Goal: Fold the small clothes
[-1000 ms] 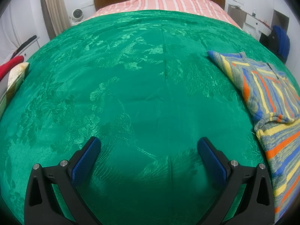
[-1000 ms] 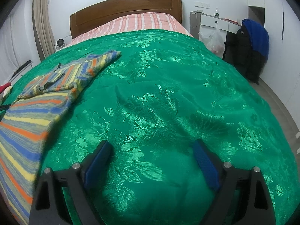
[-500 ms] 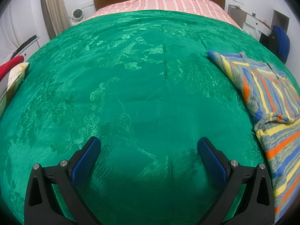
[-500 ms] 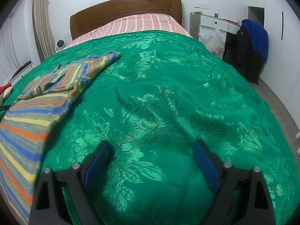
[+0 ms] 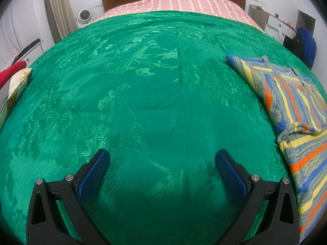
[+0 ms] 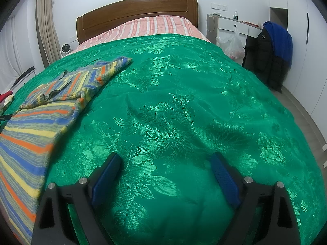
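Note:
A striped knit sweater [image 5: 290, 102] in blue, orange, yellow and grey lies partly folded on the green bedspread [image 5: 155, 94], at the right edge of the left wrist view. It also shows in the right wrist view [image 6: 40, 118], at the left. My left gripper [image 5: 162, 157] is open and empty above bare bedspread, left of the sweater. My right gripper [image 6: 165, 159] is open and empty above bare bedspread [image 6: 184, 102], right of the sweater.
A wooden headboard [image 6: 134, 14] and pink striped sheet [image 6: 155, 24] are at the far end. A white desk [image 6: 235, 23] and a chair with dark and blue coats [image 6: 273, 49] stand right of the bed. Red and cream items [image 5: 14, 77] lie at the bed's left edge.

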